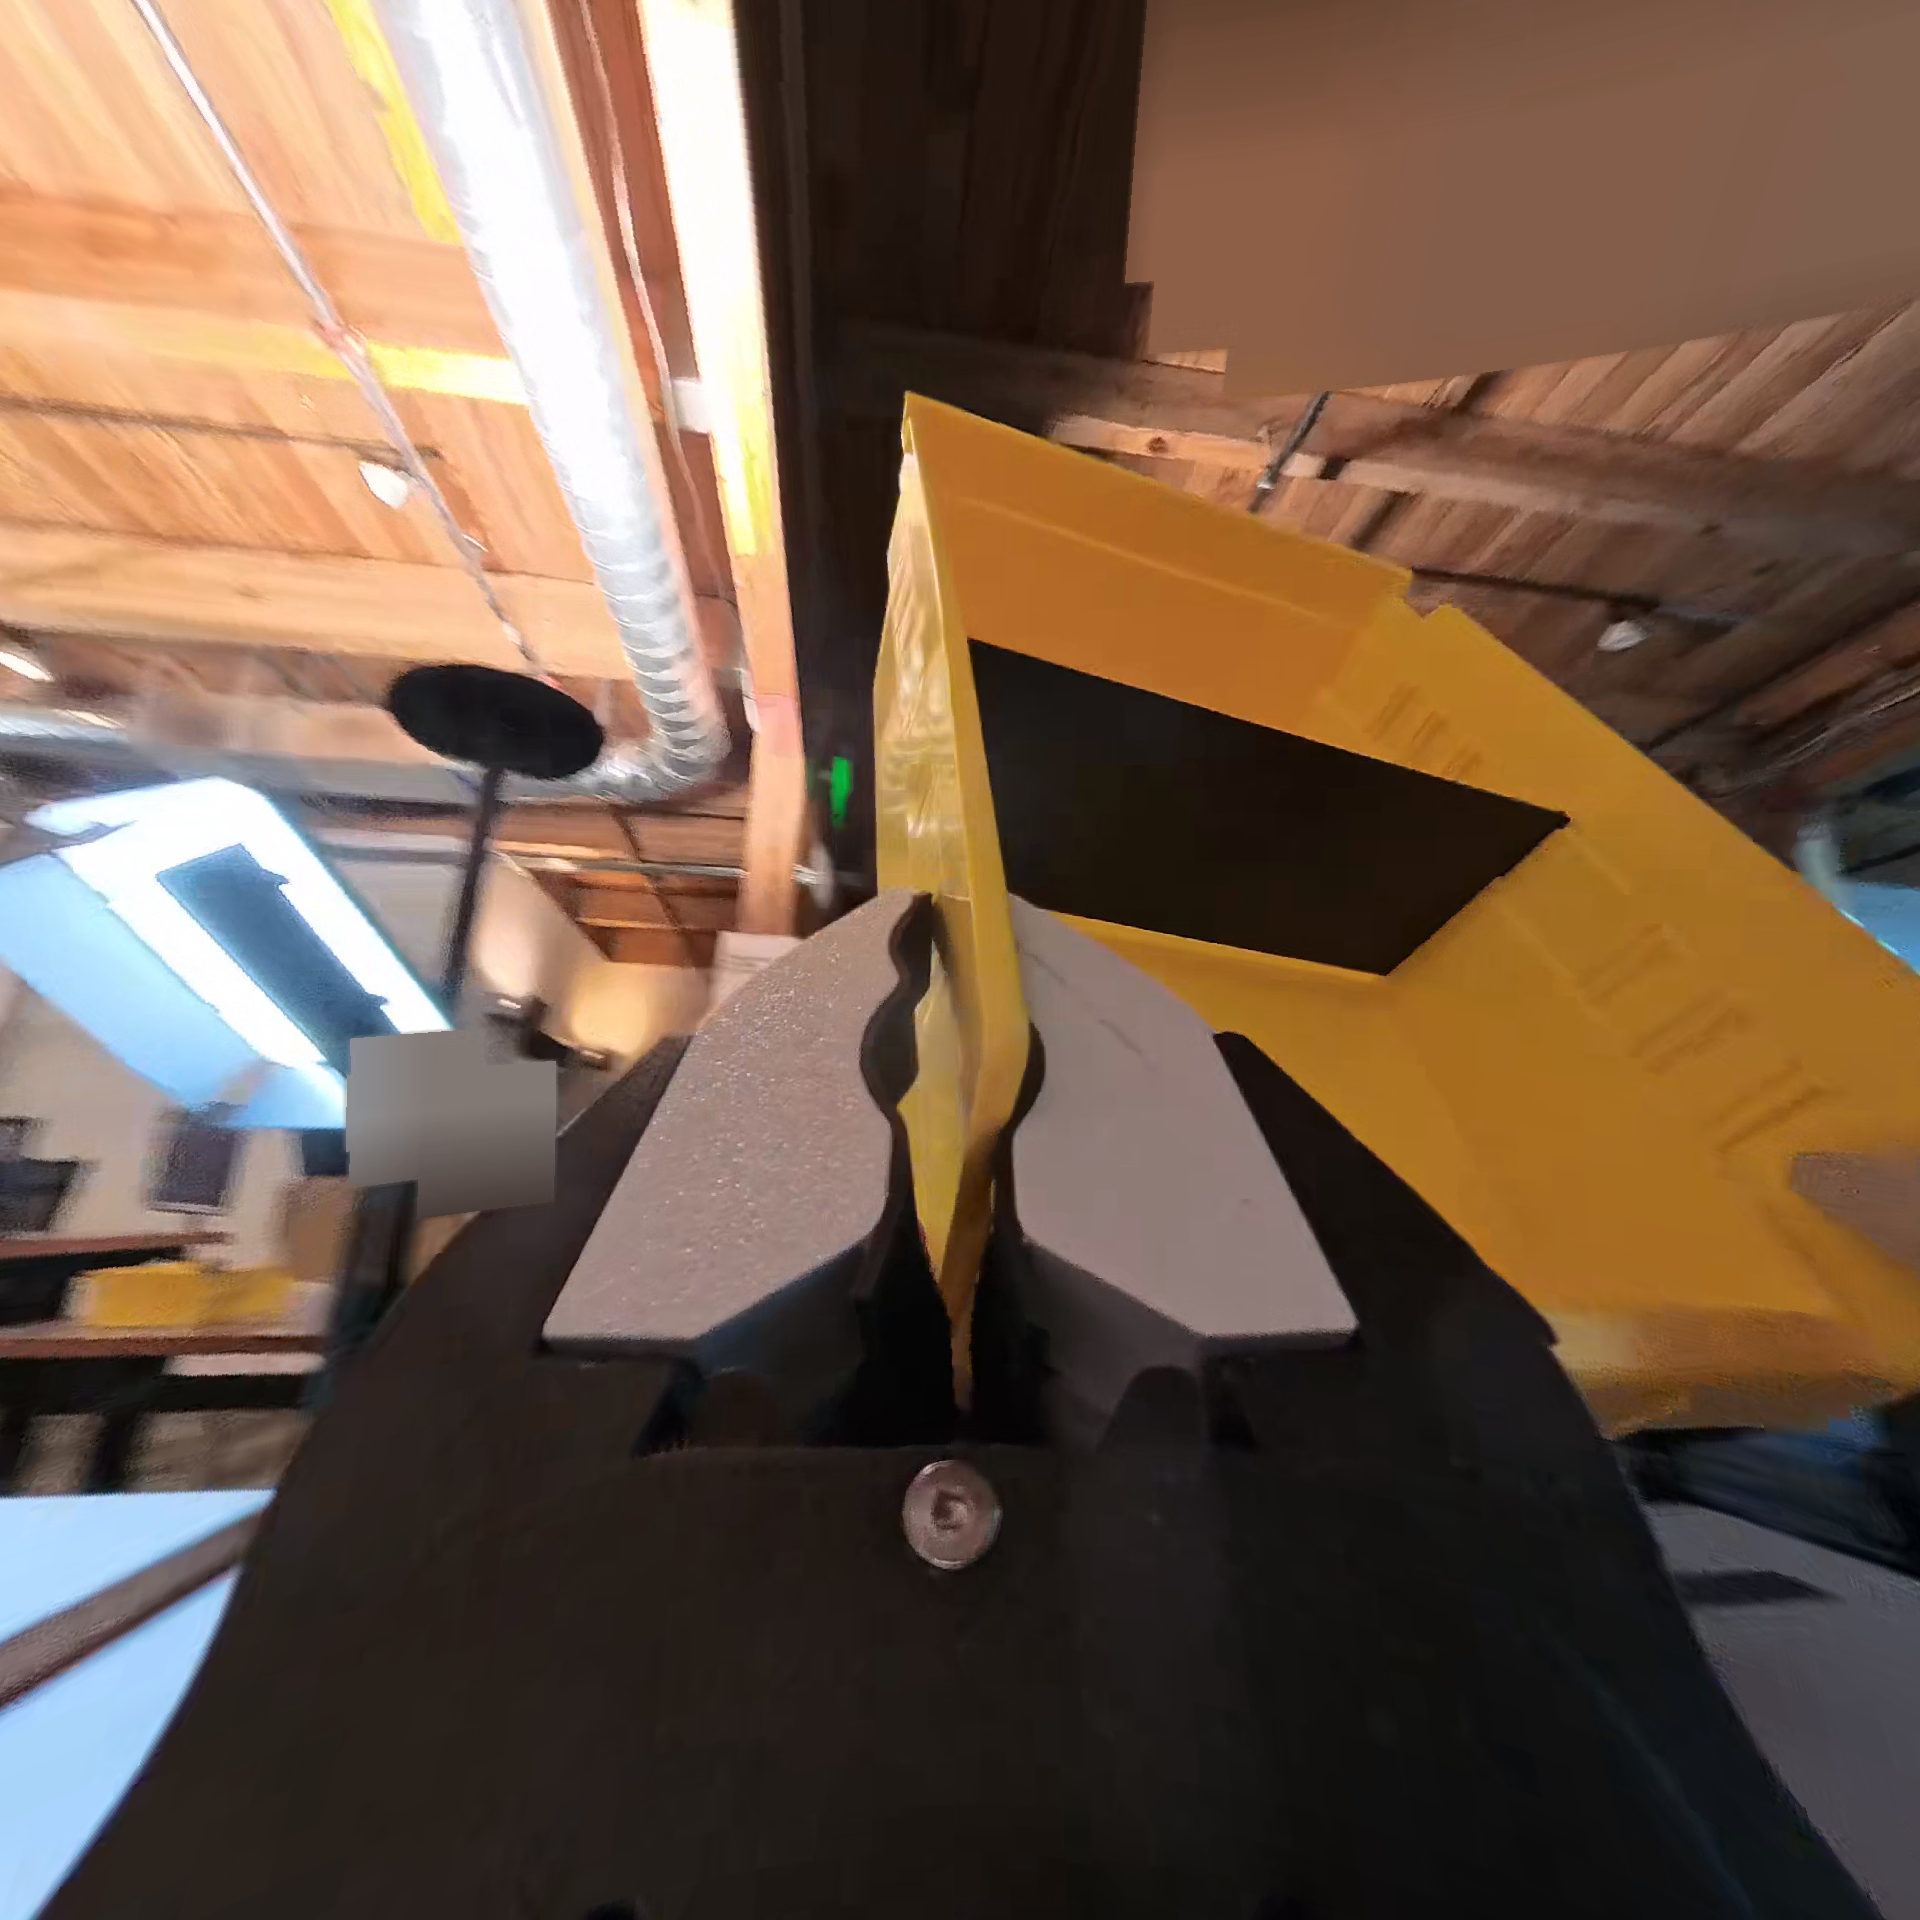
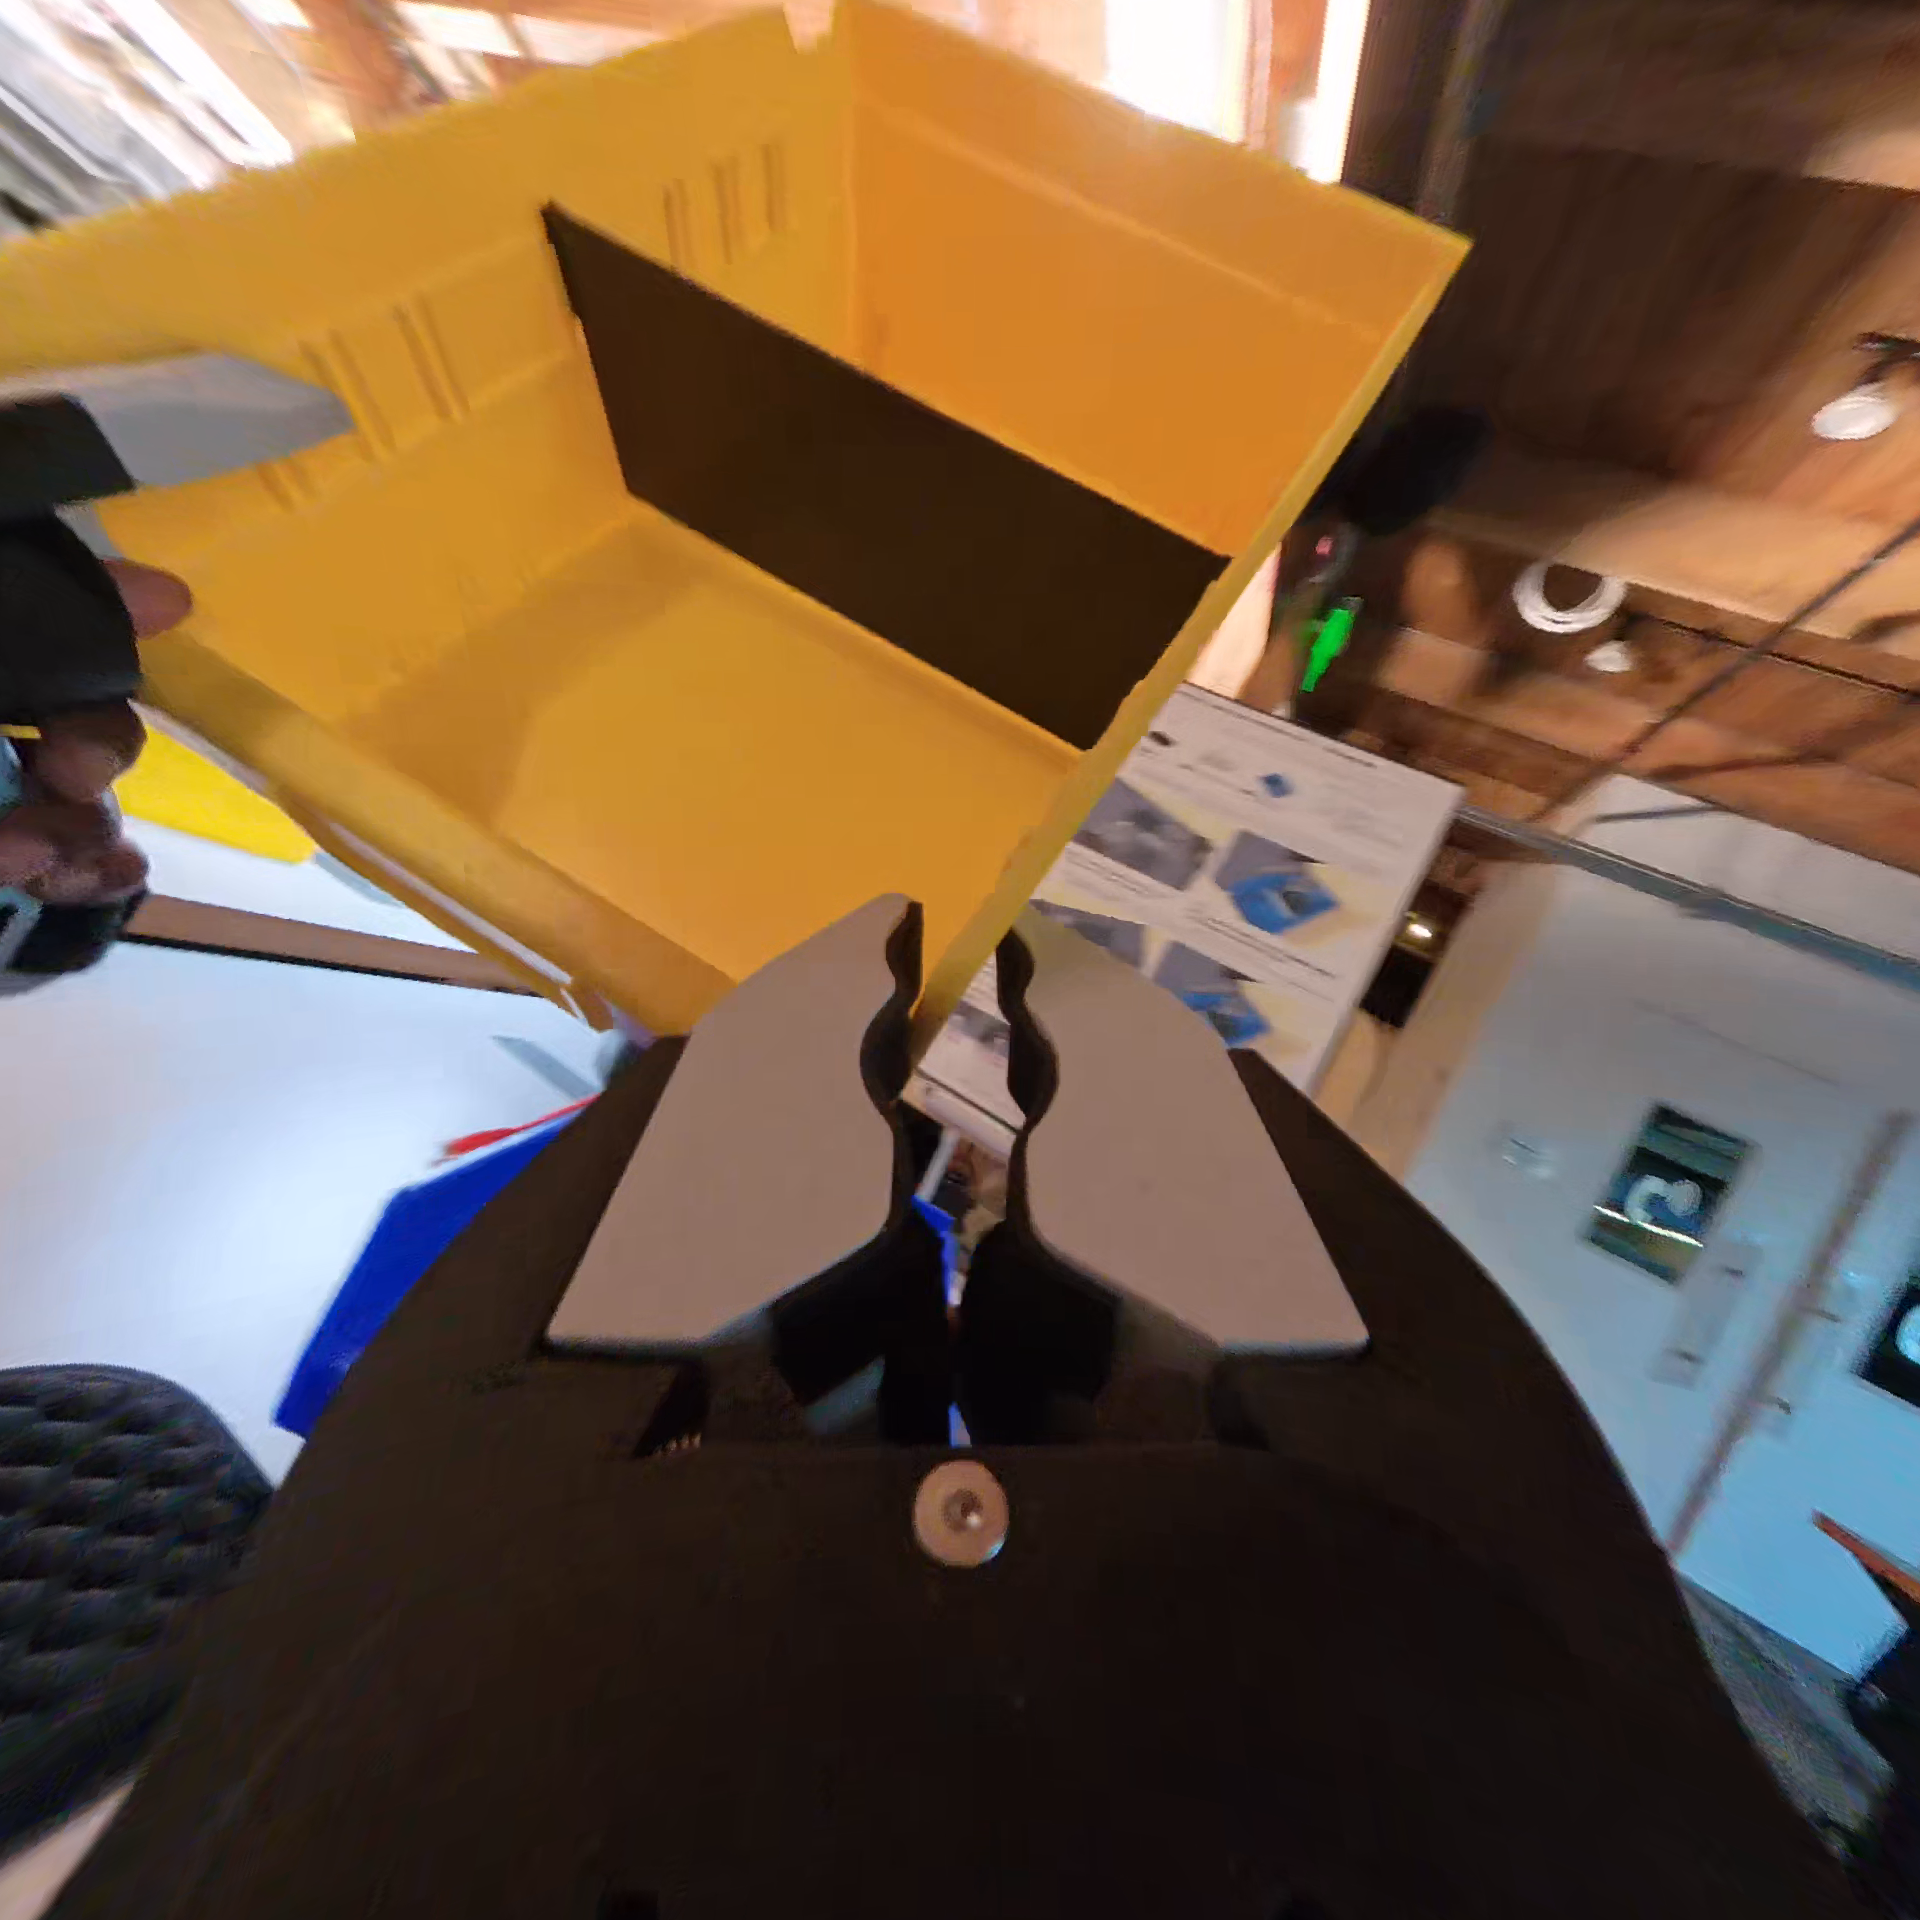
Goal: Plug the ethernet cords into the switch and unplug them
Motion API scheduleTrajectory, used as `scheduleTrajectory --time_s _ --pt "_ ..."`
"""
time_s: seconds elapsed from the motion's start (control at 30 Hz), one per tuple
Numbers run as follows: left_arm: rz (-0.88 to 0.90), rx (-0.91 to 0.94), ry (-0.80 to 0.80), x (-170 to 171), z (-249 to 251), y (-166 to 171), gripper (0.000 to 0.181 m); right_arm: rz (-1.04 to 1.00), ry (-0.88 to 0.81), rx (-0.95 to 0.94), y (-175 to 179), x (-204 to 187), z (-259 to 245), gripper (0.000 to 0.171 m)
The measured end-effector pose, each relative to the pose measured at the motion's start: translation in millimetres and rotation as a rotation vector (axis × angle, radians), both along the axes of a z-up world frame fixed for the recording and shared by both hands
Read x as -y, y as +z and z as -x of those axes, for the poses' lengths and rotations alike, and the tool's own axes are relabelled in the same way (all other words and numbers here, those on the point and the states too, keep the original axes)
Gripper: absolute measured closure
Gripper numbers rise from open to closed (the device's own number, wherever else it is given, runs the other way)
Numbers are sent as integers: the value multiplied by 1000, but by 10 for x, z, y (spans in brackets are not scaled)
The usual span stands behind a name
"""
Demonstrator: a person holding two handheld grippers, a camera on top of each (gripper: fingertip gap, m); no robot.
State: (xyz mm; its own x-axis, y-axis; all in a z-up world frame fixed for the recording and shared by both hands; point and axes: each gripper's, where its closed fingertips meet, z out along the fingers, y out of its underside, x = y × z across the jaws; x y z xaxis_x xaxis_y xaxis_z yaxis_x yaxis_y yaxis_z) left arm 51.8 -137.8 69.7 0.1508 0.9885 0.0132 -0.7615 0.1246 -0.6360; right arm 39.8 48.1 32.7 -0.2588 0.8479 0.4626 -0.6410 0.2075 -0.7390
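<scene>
Oddly, neither view shows an ethernet cord or a switch. At lower centre of the left wrist view, the left gripper (image 1: 971,997) is pressed together on the thin side wall of a yellow plastic bin (image 1: 1558,987), the wall sandwiched between its grey pads (image 1: 769,1132). The bin is lifted and tipped, its open inside facing the camera, with a black divider (image 1: 1226,821) standing across it. Behind it, in the upper half of the frame, run a wooden ceiling (image 1: 208,364) and a silver duct (image 1: 582,416).

In the right wrist view, the right gripper (image 2: 961,987) sits at the opposite wall of the same bin (image 2: 727,748). Its jaws stand slightly apart around the wall's edge; the left pad touches the plastic, while a sliver of gap shows on the right, so the hold looks loose or only just being made. The bin's visible compartment is empty. At the left edge of this frame, the other gripper's finger and a person's hand (image 2: 73,769) appear on the far wall. A printed poster board (image 2: 1247,883) stands at right behind the bin.

Judging by this, the plugging and unplugging is not visibly under way; whether it is finished or not begun, I cannot tell.
</scene>
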Motion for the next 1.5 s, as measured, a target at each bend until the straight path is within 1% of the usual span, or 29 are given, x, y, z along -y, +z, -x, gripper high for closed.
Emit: scheduleTrajectory --time_s 0.07,0.13,0.23,0.3,0.37,0.4,0.47,0.53,0.6,0.67,0.77,0.83,0.9,1.0,1.07,1.1,1.13,1.17,1.2,1.23,1.27,1.3,1.33,1.37,1.4,1.47,1.5 --pt "7 53 -138 -400 161 -2 168 2 -93 12 47 -390 -45 158" --pt "0 132 -305 -805 329 -24 164 -10 -179 74 18 -756 -51 158" --pt "38 280 -443 -1408 643 -148 164 -25 -314 187 -133 -1285 -2 156" --pt "68 373 -489 -1785 848 -313 164 -12 -385 264 -295 -1617 74 157" --pt "129 448 -488 -2124 1023 -523 165 32 -425 360 -511 -1929 174 157" --pt "176 482 -482 -2286 1100 -652 165 52 -448 399 -627 -2078 223 158" --pt "228 581 -537 -2573 1239 -949 163 111 -460 446 -827 -2321 294 160" --pt "265 680 -571 -2767 1365 -1250 162 168 -451 491 -1028 -2482 366 160" --pt "297 735 -556 -2883 1459 -1509 162 159 -495 567 -1295 -2604 464 161" --pt "324 790 -546 -2944 1519 -1723 162 164 -514 628 -1508 -2671 535 161" --pt "348 865 -555 -2981 1569 -1953 160 184 -517 703 -1725 -2713 606 162" --pt "373 891 -568 -3000 1576 -2051 158 172 -535 722 -1797 -2737 626 162" --pt "406 925 -627 -3039 1546 -2119 153 190 -549 709 -1803 -2775 624 162" --pt "477 988 -716 -3070 1485 -2190 143 227 -537 672 -1780 -2822 631 161" --pt "579 1006 -780 -3077 1384 -2192 120 244 -512 698 -1823 -2824 636 160" --pt "633 1010 -773 -3029 1345 -2158 110 247 -517 728 -1868 -2843 638 157" --pt "684 997 -733 -2936 1323 -2088 102 239 -515 724 -1857 -2845 635 141" --pt "730 963 -673 -2812 1306 -1999 99 223 -512 698 -1802 -2838 621 130" --pt "777 926 -619 -2678 1276 -1922 99 197 -513 667 -1724 -2824 597 124" --pt "831 903 -574 -2544 1231 -1893 99 156 -514 637 -1637 -2791 572 120" --pt "898 902 -540 -2414 1180 -1926 104 91 -504 612 -1558 -2721 551 114" --pt "984 924 -525 -2298 1120 -2034 109 0 -479 594 -1500 -2605 532 113" --pt "1073 975 -511 -2179 1073 -2202 110 -115 -431 583 -1480 -2435 517 116" --pt "1156 1033 -481 -2050 1053 -2387 110 -244 -357 580 -1507 -2218 498 123" --pt "1221 1065 -427 -1924 1075 -2540 112 -367 -271 590 -1585 -1989 474 125" --pt "1304 1081 -326 -1730 1151 -2767 116 -522 -137 660 -1833 -1651 454 121" --pt "1326 1093 -285 -1661 1190 -2838 116 -556 -104 707 -1964 -1554 477 114"
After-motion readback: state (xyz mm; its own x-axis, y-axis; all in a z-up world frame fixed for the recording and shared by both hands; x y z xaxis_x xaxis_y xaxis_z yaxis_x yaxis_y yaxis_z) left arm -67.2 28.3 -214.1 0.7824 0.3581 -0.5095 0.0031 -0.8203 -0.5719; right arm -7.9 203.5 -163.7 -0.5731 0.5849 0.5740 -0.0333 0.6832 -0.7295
